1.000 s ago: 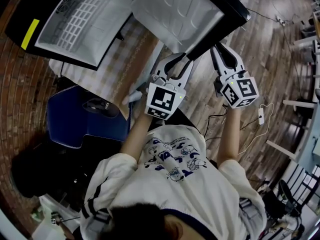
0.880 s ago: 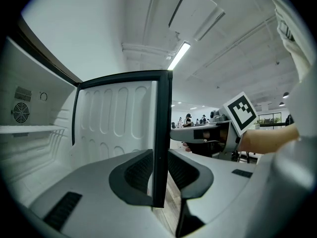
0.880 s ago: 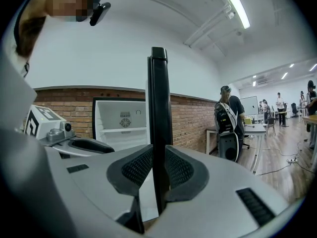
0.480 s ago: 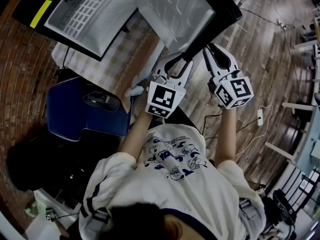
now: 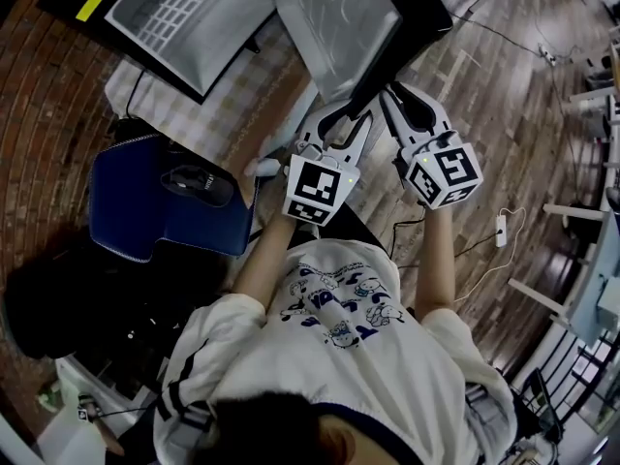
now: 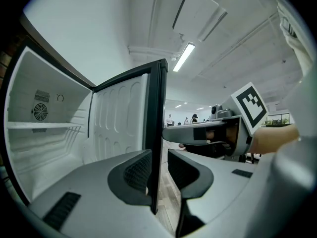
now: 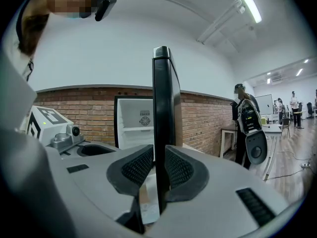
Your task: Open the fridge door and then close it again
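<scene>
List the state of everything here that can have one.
fridge door: open, swung wide.
fridge: open, its inside showing.
left claw: shut on the fridge door's free edge.
right claw: shut on the fridge door's free edge.
ceiling light: on.

Dim head view, bright ceiling strip lights, fisheye-warped edges

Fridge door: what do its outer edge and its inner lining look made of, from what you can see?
The fridge door has a dark, glossy edge with a sheen running along it. That suggests painted metal or hard plastic, but the look leaves it open. Its inner lining looks like white moulded plastic, given its rounded ribs and even matte surface.
</scene>
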